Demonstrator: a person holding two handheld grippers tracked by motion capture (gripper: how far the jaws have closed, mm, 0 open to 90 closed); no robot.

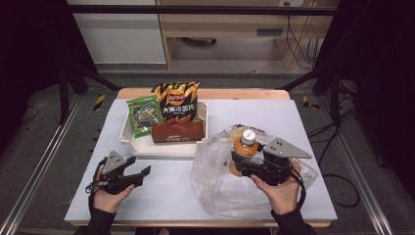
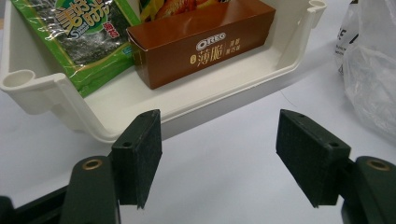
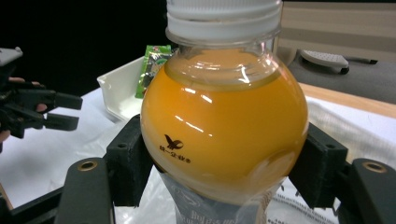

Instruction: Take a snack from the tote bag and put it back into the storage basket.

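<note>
Right tool (image 3: 224, 172) clamped on one orange juice bottle (image 3: 224, 126), held above one clear plastic bag (image 1: 220, 181) on the surface (image 1: 166, 196). Left tool (image 2: 219, 154) spread apart, holding nothing, near one white tray (image 2: 280, 60) with three snacks inside.

Black two-jaw grippers (image 1: 139, 172) — grey three-cornered plates, dark sleeves (image 1: 100, 223).

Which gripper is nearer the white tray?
Left. The left gripper sits open just below the white tray; the right gripper is off to its right, clamped on the orange bottle.
</note>
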